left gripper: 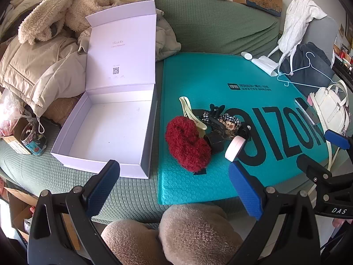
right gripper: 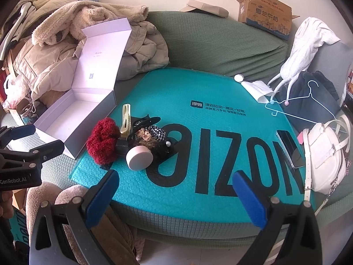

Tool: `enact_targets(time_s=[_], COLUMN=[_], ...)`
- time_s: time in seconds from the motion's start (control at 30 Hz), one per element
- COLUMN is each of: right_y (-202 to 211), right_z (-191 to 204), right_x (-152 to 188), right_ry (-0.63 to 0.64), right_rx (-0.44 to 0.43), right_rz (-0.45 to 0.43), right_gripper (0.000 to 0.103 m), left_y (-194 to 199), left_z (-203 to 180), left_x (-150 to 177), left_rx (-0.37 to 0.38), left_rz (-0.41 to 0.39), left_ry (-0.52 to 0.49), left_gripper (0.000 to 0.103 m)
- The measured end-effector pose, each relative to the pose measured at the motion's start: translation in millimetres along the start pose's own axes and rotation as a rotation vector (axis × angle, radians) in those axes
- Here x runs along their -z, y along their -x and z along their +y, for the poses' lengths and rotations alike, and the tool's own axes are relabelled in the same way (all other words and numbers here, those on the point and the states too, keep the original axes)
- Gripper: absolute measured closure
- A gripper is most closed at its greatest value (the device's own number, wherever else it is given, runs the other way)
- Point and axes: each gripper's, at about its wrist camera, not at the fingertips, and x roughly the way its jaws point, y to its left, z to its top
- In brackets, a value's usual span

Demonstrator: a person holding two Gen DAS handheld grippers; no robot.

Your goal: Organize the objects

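Note:
An open, empty white box (left gripper: pixel 110 130) with its lid up sits on the green sofa, left of a teal bubble mailer (left gripper: pixel 198 77). On the mailer lies a pile: a red fluffy scrunchie (left gripper: pixel 186 143), a cream hair claw (left gripper: pixel 190 114), a checkered bear scrunchie (left gripper: pixel 229 121), black clips and a round pink case (left gripper: pixel 235 146). The pile shows in the right wrist view too, with the scrunchie (right gripper: pixel 102 142) and pink case (right gripper: pixel 139 158). My left gripper (left gripper: pixel 174 176) is open and empty, near the box's front corner. My right gripper (right gripper: pixel 176 190) is open and empty over the mailer (right gripper: pixel 198 92).
Beige coats and a fleece (left gripper: pixel 44 44) are heaped behind the box (right gripper: pixel 72 114). A phone (right gripper: pixel 289 148), a white handbag (right gripper: pixel 324 154) and a blue hanger (right gripper: pixel 293 108) lie at the right. A cardboard carton (right gripper: pixel 264 11) stands on the sofa back. A jar (left gripper: pixel 33 141) sits at the left.

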Motion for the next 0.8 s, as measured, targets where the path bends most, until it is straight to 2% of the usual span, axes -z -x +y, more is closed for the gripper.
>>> enact_targets(time_s=[0.8], right_y=[-5.2], right_z=[-2.2], right_x=[2.8], right_ry=[-0.007], right_rx=[-0.012], right_rz=[0.007], right_gripper=[0.001], left_y=[-3.1], left_z=[-0.3], left_x=[1.8], left_rx=[0.011], left_rz=[0.006], left_ry=[0.005], left_gripper=[0.004])
